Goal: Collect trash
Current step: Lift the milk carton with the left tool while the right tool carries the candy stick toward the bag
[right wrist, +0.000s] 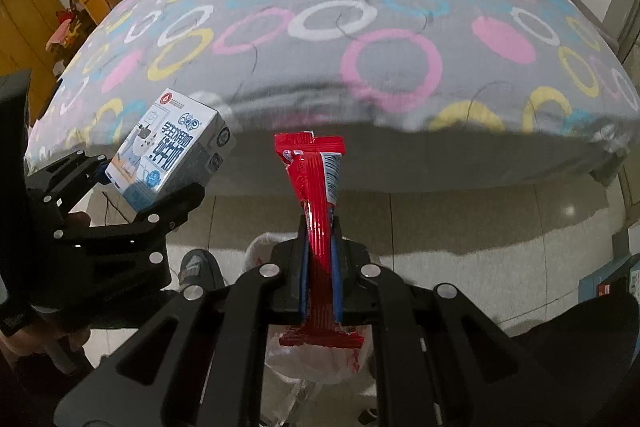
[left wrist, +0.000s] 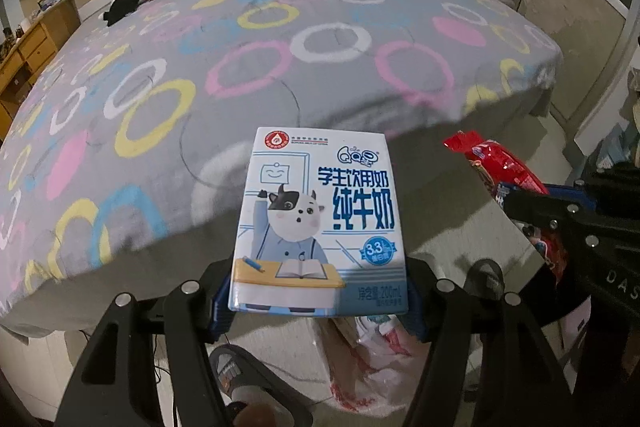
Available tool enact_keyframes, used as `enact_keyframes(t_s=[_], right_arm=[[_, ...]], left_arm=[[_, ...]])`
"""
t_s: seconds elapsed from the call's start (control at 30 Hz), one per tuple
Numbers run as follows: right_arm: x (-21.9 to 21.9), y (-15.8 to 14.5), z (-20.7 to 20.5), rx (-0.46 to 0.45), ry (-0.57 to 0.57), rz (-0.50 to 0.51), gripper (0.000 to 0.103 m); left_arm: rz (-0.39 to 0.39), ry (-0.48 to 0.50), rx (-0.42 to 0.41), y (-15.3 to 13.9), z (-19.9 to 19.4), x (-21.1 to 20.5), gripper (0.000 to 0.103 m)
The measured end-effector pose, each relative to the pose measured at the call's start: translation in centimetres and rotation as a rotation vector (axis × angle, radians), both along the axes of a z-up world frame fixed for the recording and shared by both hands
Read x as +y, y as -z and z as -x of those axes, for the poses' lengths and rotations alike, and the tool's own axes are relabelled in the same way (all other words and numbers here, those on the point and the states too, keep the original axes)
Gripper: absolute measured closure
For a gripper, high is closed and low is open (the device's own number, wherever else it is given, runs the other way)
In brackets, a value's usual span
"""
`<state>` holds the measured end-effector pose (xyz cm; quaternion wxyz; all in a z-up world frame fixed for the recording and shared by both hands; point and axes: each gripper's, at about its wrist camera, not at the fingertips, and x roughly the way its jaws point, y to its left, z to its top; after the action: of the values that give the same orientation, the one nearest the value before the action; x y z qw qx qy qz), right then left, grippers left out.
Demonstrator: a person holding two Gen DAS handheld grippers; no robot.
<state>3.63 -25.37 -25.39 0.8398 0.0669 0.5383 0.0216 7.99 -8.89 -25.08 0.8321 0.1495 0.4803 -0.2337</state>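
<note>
Bed (left wrist: 280, 75) in grey with coloured rings across the far view, tiled floor (right wrist: 460, 219) below its edge. Lower down, white plastic trash bag (right wrist: 312, 359) on the floor, mouth slack and partly hidden under both grippers. Left gripper (left wrist: 320, 303) clamped on a milk carton (left wrist: 320, 223) by its bottom edge only. Right gripper (right wrist: 320, 267) pinched tight on a red snack wrapper (right wrist: 316, 187), most of it sticking up free.

Likely trouble: carton tipping out of so shallow a hold if tilted further; limp bag mouth folding shut, so either piece dropped from above could land on the tiles; wrapper, being light, could cling to a pad or drift aside on release; both grippers close together, so bumping possible over the bag.
</note>
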Motion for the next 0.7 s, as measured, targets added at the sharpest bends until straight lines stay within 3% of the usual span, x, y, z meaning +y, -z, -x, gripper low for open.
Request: enact_keyframes(t_s=[0.43, 0.7], right_arm=[[0.4, 3.1, 2.5, 0.041, -0.022, 0.037, 0.094], [0.0, 8.7, 2.3, 0.195, -0.033, -0.013, 0.093]], left_arm=[[-0.101, 0.136, 0.053, 4.6, 3.3, -0.9, 0.04], [-0.179, 0.203, 0.189, 9.7, 3.7, -1.9, 0.039]])
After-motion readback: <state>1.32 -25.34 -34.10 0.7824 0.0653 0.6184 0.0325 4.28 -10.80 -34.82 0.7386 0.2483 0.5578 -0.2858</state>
